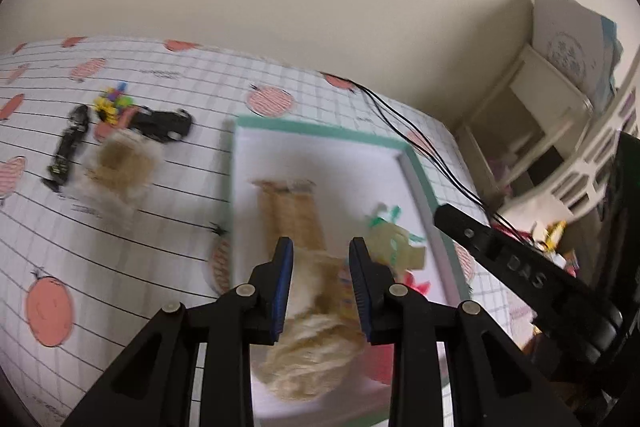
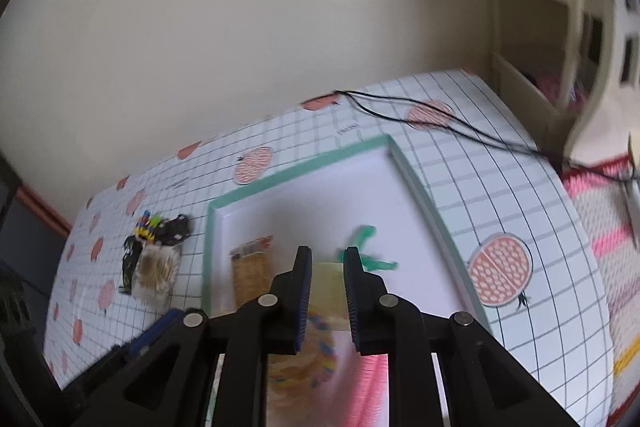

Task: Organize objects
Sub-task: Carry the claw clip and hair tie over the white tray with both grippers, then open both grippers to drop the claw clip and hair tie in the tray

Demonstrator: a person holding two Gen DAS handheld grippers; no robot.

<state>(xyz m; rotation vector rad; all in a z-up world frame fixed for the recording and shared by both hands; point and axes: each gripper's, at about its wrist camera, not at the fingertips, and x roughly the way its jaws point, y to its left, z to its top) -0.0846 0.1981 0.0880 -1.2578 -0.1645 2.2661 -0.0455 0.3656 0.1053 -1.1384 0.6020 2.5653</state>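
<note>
Fingers [image 1: 288, 267] of both grippers gape, empty, over one tray [image 1: 320, 131] holding perhaps three blurred toys.

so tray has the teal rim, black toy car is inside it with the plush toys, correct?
No: the black toy car lies outside the teal-rimmed tray, on the gridded cloth beside it, as the left wrist view shows. The tray rim is teal and plush toys do lie inside.

A counter [image 1: 168, 227] covered in a grid cloth with pink fruit prints carries a green-rimmed white tray [image 1: 320, 131], black cables [image 1: 400, 123] and a cluster of small toys [image 1: 120, 135].
</note>
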